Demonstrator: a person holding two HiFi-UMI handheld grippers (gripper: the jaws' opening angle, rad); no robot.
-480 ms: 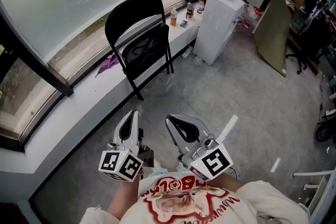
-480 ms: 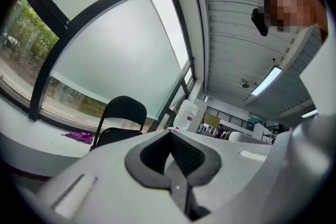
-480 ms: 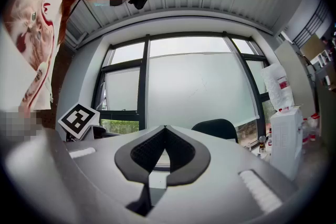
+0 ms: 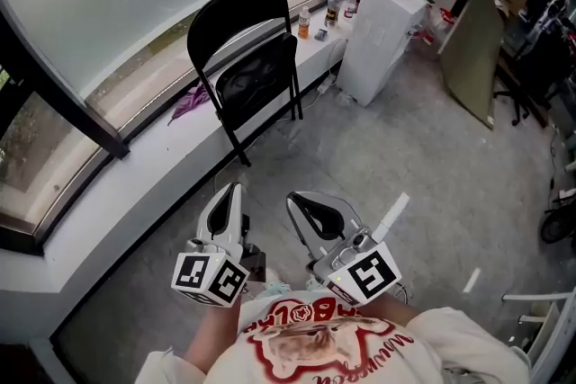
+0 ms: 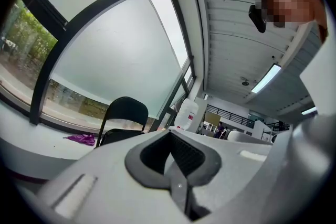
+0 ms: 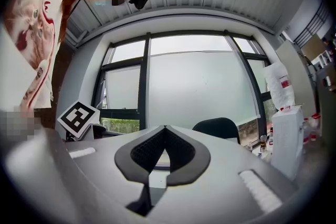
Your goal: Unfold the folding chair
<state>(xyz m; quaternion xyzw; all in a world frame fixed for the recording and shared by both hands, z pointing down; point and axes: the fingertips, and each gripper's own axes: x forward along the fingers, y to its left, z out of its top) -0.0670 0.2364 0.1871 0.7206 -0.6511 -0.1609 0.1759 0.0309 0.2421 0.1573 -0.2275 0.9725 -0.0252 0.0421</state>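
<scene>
The black folding chair [image 4: 247, 58] stands folded, leaning against the low white window ledge [image 4: 135, 184] under the big window. It also shows small and far off in the left gripper view, chair [image 5: 123, 113], and the right gripper view, chair [image 6: 218, 126]. My left gripper [image 4: 225, 202] and right gripper [image 4: 310, 209] are held close to the person's chest, well short of the chair and pointing towards it. Both are shut with nothing between the jaws, as the left gripper [image 5: 172, 139] and right gripper [image 6: 164, 131] show in their own views.
A purple cloth [image 4: 189, 106] lies on the ledge left of the chair. Small bottles [image 4: 328, 13] stand on the ledge to its right, beside a white water dispenser [image 4: 382, 31]. A large board [image 4: 472, 49] leans at the far right. Grey floor [image 4: 360, 157] lies between me and the chair.
The head view has shifted slightly, so the chair sits a little lower and to the right in frame. Both grippers stay shut in about the same place.
</scene>
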